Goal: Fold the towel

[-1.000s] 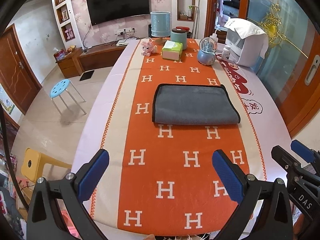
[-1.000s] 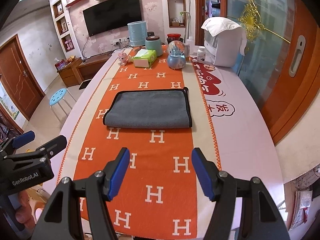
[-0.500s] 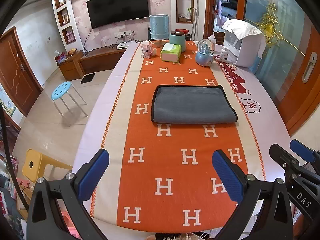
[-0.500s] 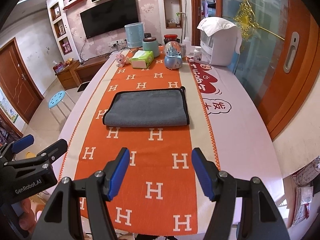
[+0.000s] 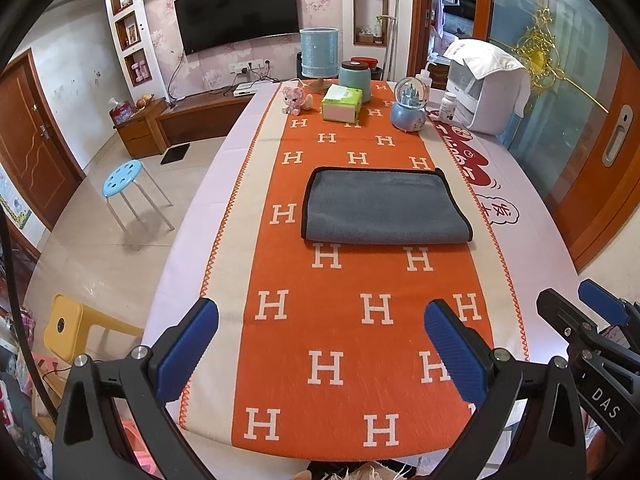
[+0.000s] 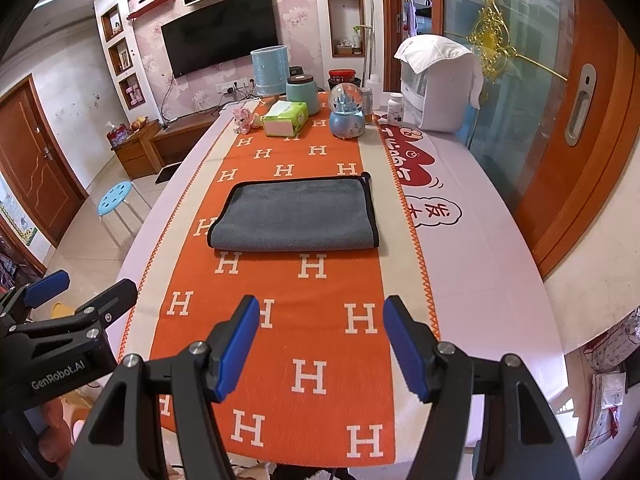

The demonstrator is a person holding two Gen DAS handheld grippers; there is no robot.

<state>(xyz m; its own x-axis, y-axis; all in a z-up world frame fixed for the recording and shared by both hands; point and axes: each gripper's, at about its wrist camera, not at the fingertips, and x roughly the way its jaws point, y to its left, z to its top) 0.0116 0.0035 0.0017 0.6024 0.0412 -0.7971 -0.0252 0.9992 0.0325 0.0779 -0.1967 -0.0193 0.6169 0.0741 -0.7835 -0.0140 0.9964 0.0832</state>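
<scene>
A grey towel with black trim [image 5: 382,206] lies folded flat on the orange H-patterned runner [image 5: 352,320] in the middle of the table; it also shows in the right wrist view [image 6: 294,216]. My left gripper [image 5: 320,350] is open and empty, above the near end of the table, well short of the towel. My right gripper [image 6: 320,346] is open and empty, also near the table's front edge. Each gripper shows at the edge of the other's view.
At the far end stand a blue cylinder lamp [image 5: 319,58], a teal jar [image 5: 354,76], a green tissue box [image 5: 342,103], a pink toy [image 5: 294,101], a snow globe [image 5: 409,106] and a white appliance [image 5: 486,92]. A blue stool [image 5: 122,174] stands on the floor left.
Both grippers have pulled back and up from the towel, so it sits farther away in both views. Towel unmoved; grippers stay open.
</scene>
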